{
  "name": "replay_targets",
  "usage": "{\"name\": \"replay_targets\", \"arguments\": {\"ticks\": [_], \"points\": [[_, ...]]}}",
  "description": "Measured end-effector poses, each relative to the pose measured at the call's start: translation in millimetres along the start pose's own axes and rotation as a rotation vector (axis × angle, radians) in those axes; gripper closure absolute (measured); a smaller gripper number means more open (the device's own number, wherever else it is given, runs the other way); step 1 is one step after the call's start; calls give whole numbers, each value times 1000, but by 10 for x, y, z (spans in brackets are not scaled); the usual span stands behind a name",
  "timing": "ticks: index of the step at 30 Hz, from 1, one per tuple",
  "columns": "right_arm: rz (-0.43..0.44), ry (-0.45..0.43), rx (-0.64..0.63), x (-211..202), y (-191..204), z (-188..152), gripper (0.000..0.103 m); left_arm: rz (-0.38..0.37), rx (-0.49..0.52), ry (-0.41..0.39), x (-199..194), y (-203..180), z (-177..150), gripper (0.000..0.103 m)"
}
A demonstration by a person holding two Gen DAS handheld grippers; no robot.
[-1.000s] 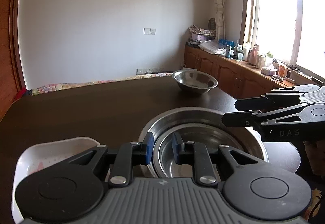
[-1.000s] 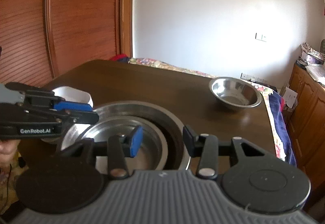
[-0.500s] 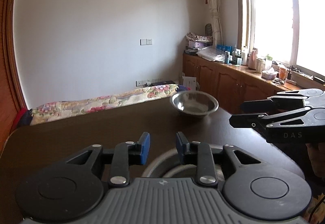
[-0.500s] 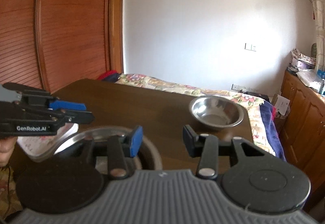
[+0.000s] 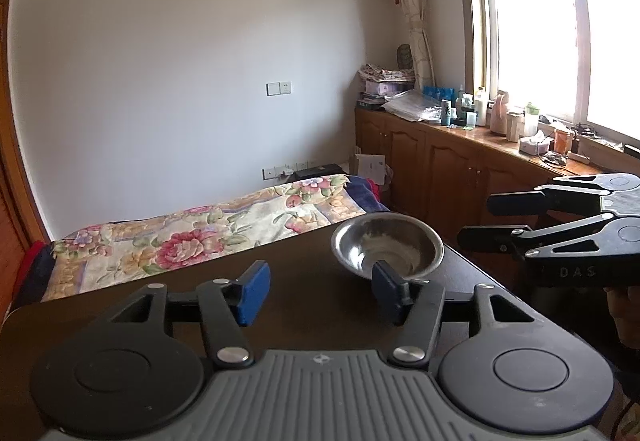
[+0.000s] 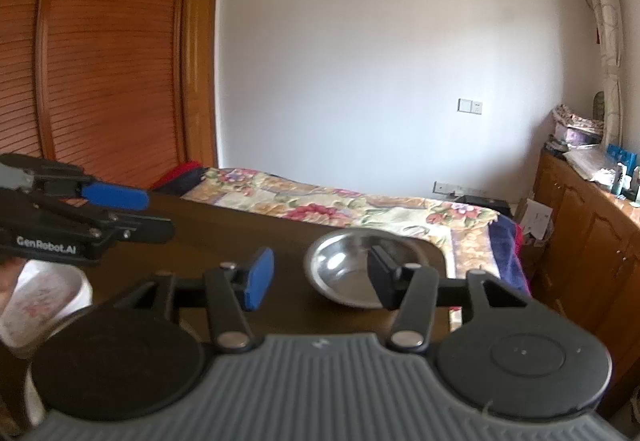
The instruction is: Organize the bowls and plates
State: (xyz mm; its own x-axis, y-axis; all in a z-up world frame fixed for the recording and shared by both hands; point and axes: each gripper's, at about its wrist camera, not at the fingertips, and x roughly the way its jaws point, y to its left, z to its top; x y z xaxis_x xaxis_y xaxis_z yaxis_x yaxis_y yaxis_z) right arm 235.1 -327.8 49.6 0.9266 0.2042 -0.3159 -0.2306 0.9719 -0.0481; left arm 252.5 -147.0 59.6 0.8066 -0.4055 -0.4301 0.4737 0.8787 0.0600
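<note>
A small steel bowl (image 5: 388, 247) sits near the far right corner of the dark wooden table (image 5: 304, 265); it also shows in the right wrist view (image 6: 344, 275). My left gripper (image 5: 320, 291) is open and empty, raised above the table and short of the bowl. My right gripper (image 6: 320, 281) is open and empty, also short of the bowl. Each gripper shows in the other's view: the right one (image 5: 492, 219) at the right edge, the left one (image 6: 156, 215) at the left edge. The nested steel bowls are hidden below both cameras.
A white plastic tray (image 6: 44, 301) lies at the table's near left. A floral bedspread (image 5: 192, 237) lies beyond the table's far edge. Wooden cabinets (image 5: 460, 173) with clutter run along the right under the window. A slatted wooden door (image 6: 100, 53) stands at the left.
Both grippers have risen and tilted up from over the nested steel bowls, which dropped out of view. Both sets of jaws have opened wider. The small bowl has stayed in place.
</note>
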Motion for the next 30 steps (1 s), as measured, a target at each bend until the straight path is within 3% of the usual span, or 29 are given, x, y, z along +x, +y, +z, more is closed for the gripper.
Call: {"name": "replay_targets", "arguments": {"ticks": [7, 11, 25, 30], "points": [[-36, 32, 13, 330, -271, 2, 46, 12, 58, 43, 415, -59, 135, 26], [-51, 55, 35, 512, -434, -24, 34, -1, 61, 73, 614, -44, 212, 26], [-35, 142, 120, 894, -756, -153, 33, -52, 85, 193, 1359, -47, 395, 25], [-15, 161, 135, 919, -769, -173, 33, -64, 102, 228, 1554, -87, 423, 31]]}}
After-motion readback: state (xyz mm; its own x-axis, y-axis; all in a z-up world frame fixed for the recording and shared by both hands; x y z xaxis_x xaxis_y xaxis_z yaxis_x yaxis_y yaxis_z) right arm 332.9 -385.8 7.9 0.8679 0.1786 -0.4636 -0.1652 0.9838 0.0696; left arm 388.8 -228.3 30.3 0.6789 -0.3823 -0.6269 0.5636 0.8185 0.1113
